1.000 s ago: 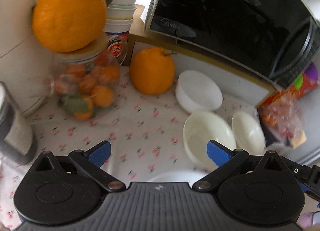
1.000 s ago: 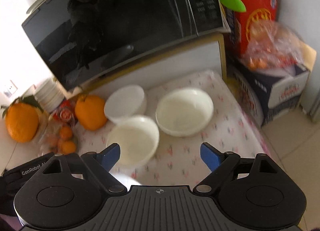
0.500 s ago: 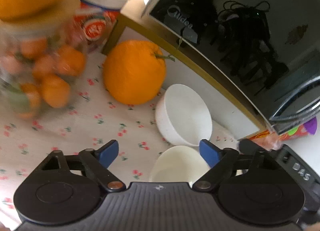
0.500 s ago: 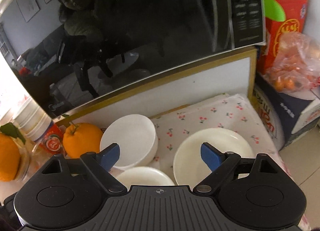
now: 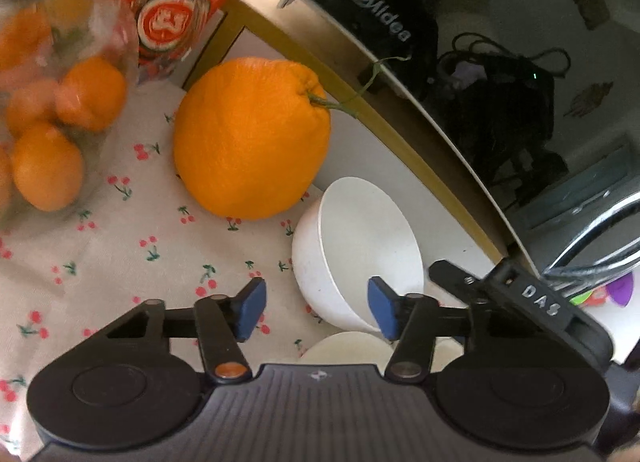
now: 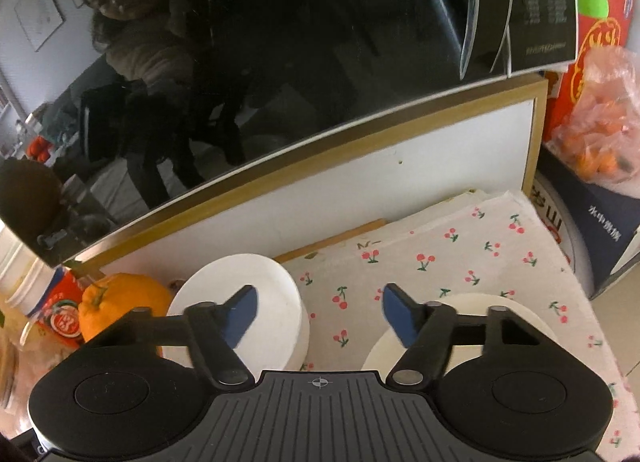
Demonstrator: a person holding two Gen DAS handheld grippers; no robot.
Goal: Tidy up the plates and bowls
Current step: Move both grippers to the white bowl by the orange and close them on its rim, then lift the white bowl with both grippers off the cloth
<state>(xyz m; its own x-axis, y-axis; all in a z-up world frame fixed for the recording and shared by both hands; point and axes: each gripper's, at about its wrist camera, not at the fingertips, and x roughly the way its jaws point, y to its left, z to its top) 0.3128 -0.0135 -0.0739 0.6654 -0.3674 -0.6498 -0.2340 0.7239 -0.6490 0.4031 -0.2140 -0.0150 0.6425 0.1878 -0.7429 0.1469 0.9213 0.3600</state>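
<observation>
A deep white bowl [image 5: 360, 246] stands on the cherry-print cloth beside a big orange [image 5: 252, 138]. My left gripper [image 5: 316, 312] straddles the bowl's near wall, one pad inside and one outside; its jaws are closing and the pads stand clear of the wall. A cream bowl [image 5: 344, 346] shows just below it. In the right wrist view the same white bowl [image 6: 276, 302] sits at the left and a wide cream bowl [image 6: 472, 302] at the right. My right gripper [image 6: 320, 314] hangs over the gap between them, jaws closing, with only the white bowl's side and cloth between the pads.
A black microwave [image 6: 280, 62] on a white, gold-edged shelf [image 6: 360, 182] walls off the back. A jar of small oranges [image 5: 48, 122] stands at the left. A bag of oranges [image 6: 600, 134] on boxes lies past the table's right edge. The right gripper's body [image 5: 520, 302] is close to my left one.
Both grippers have moved forward and down to the bowls and their jaws have narrowed. The left one has rolled, tilting the view. The bowls have not moved.
</observation>
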